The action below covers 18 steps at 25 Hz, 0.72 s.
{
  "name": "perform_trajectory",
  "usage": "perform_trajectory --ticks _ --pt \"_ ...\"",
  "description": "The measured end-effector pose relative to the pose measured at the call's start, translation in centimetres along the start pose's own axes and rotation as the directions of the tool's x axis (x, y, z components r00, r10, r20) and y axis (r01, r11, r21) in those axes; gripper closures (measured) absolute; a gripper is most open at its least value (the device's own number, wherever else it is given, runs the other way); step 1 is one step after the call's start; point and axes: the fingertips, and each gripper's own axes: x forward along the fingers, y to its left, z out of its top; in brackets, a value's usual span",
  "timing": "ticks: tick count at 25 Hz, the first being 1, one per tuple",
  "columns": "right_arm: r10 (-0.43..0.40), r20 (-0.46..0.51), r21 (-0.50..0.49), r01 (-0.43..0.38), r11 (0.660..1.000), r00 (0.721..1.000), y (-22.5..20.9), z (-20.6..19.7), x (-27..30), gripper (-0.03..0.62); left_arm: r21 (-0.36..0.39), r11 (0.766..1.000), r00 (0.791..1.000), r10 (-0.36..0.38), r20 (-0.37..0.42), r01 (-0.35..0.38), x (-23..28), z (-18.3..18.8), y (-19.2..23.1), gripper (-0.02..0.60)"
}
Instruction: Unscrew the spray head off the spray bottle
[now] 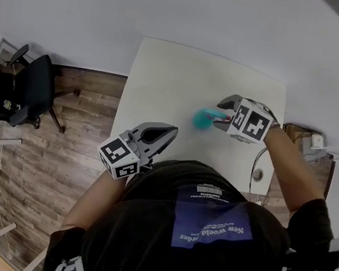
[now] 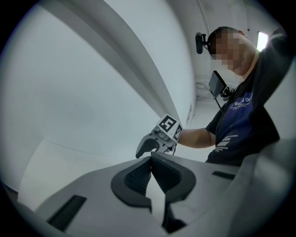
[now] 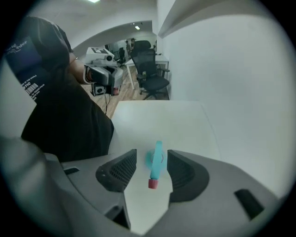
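Observation:
A teal spray head [image 3: 156, 159] with a red nozzle tip [image 3: 153, 184] sits on the white table [image 1: 183, 83]. It lies between the jaws of my right gripper [image 3: 152, 155], with a gap on each side, so the gripper is open around it. In the head view the teal spray head [image 1: 207, 118] sits just left of the right gripper [image 1: 226, 118]. I cannot make out the bottle under it. My left gripper [image 1: 169, 130] is off the table near the person's body, shut and empty; its pads meet in the left gripper view [image 2: 151, 159].
A black office chair [image 1: 31, 89] stands on the wooden floor [image 1: 57, 165] left of the table. A cable hole [image 1: 257, 174] is near the table's right front edge. White walls run behind and beside the table. More chairs [image 3: 150, 69] stand beyond its far end.

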Motion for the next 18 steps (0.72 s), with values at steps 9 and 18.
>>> perform_trajectory --ticks 9,18 --pt "0.039 -0.206 -0.039 -0.048 0.998 0.978 -1.0 -1.3 5.2 0.411 -0.021 0.998 0.998 0.060 0.024 -0.059 -2.4 -0.3 1.6 0.578" --pt "0.031 -0.281 -0.065 -0.051 0.997 0.959 -1.6 -2.0 7.3 0.411 -0.049 0.996 0.996 0.081 0.041 -0.079 -3.9 -1.1 2.1 0.577"
